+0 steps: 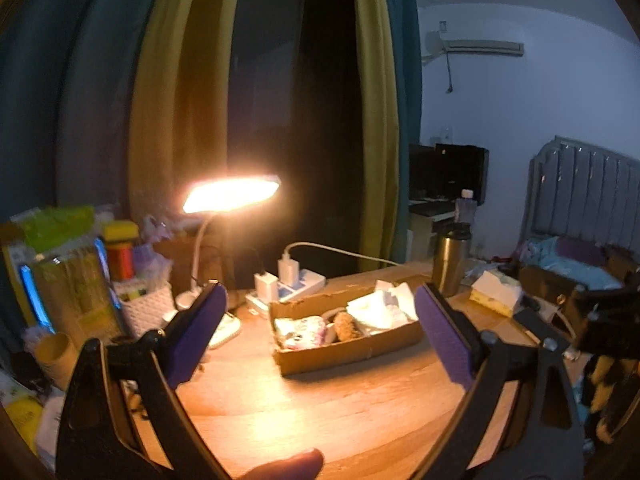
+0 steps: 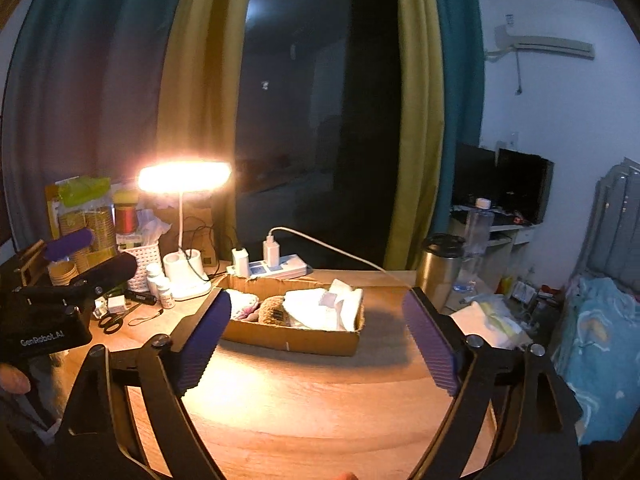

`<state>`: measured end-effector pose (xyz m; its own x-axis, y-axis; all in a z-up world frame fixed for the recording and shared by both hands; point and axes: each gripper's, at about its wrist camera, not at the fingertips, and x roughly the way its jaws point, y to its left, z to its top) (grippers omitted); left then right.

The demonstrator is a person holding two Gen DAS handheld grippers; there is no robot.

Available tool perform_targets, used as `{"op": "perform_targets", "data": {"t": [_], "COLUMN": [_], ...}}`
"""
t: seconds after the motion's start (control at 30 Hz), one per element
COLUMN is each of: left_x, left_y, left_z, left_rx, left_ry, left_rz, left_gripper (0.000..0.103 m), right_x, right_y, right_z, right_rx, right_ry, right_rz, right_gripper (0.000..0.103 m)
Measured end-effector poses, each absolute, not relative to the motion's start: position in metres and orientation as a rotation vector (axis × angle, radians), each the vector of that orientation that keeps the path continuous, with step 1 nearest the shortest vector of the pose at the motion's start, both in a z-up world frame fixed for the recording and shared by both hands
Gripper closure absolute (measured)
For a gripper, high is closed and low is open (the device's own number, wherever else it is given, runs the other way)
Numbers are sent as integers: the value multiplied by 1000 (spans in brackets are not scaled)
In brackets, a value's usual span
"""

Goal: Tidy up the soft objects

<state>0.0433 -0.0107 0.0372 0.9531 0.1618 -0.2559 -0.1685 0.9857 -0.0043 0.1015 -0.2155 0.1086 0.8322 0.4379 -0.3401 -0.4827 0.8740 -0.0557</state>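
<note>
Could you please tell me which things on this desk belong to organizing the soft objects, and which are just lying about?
Job:
cardboard box
white cloths
brown plush item
patterned soft item

Lying about:
desk lamp
power strip
steel tumbler
scissors
tissue pack

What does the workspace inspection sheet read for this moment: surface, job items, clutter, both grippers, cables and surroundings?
Surface: wooden table, bare near the camera, lit by a switched-on desk lamp.
Job's things: cardboard box holding white cloths, a brown fuzzy item and a patterned fabric piece.
Clutter: paper cups, white basket, small bottles, scissors, steel tumbler, tissue pack.
Grippers: left gripper open, nothing between the jaws; right gripper open, nothing between the jaws.
Cables: power strip with plugged chargers; a white cable runs right.
Surroundings: curtains, dark window, wall air conditioner, bed.
</note>
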Motion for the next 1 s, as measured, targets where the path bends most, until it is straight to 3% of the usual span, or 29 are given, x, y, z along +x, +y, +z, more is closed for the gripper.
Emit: {"op": "perform_targets", "data": {"t": [1.0], "left_x": [27], "left_y": [-20], "left_z": [54], "left_rx": [-23], "left_ry": [241], "left_rz": [125], "left_gripper": [5], "right_x": [89], "right_y": [-238], "right_z": [118], "right_rx": [-107], "right_ry": [295], "right_rz": [444], "right_gripper": [11]}}
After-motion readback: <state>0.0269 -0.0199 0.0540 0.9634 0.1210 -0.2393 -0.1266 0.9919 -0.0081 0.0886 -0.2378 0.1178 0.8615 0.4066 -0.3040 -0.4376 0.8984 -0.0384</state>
